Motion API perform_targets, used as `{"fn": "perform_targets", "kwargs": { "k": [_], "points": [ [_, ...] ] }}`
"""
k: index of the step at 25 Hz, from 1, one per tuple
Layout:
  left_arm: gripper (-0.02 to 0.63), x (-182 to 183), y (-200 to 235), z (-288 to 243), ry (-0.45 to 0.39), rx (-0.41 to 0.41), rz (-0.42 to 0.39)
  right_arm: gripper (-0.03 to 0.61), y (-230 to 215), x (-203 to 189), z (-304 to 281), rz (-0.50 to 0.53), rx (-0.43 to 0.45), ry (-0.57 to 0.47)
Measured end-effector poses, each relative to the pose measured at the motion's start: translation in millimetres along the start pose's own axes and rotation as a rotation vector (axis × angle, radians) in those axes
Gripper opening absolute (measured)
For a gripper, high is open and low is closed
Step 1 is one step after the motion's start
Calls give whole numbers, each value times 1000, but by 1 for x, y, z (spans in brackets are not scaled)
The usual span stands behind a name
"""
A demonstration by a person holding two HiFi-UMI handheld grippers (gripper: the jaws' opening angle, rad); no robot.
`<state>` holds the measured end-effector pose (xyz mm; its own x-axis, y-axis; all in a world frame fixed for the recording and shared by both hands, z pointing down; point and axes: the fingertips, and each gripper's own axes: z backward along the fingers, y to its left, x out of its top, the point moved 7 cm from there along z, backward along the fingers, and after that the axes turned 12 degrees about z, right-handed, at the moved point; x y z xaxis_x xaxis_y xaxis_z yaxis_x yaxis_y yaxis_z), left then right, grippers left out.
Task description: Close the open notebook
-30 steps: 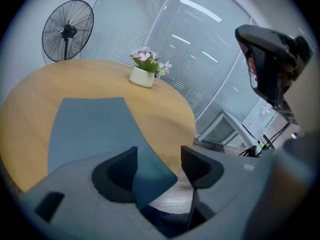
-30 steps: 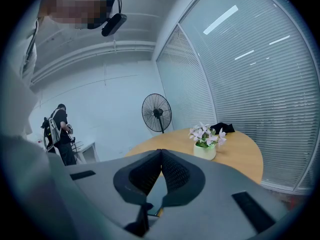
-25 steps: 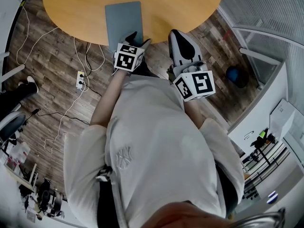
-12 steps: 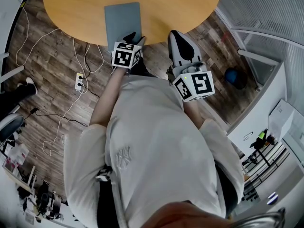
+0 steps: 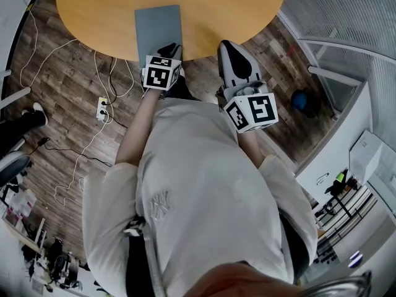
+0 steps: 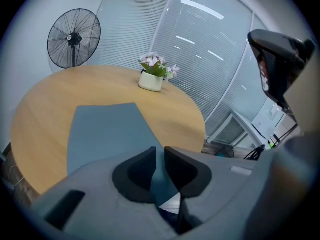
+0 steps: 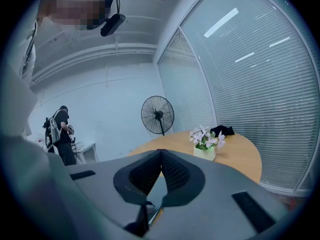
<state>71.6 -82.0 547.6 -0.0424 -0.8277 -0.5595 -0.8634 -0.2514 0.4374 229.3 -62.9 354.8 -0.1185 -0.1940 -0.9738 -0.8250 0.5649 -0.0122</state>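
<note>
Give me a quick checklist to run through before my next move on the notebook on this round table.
1. Notebook open and needing closing: not ok; it lies flat with one grey-blue cover showing and looks shut.
2. Left gripper at the notebook: ok; its jaws have just been closing, and the near edge shows between them.
3. Left pads pressing on it: cannot tell.
4. Right gripper free: ok; jaws together, nothing between them.
5. Flower pot clear of the notebook: ok; it stands apart, farther back on the table.

Slatted blinds (image 7: 250,84) are covering the right wall; a fan (image 6: 74,38) is standing beyond the round wooden table (image 5: 247,11).
</note>
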Motion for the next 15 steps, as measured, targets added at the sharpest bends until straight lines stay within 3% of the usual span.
{"fn": "perform_targets", "kwargs": {
  "k": [8,15],
  "points": [
    [17,7,4,5,-7,31,-18,-6,0,4,-1,4,-2,-12],
    [15,31,5,24,-116,33,-49,-6,0,9,-3,12,-28,-26]
  ]
}}
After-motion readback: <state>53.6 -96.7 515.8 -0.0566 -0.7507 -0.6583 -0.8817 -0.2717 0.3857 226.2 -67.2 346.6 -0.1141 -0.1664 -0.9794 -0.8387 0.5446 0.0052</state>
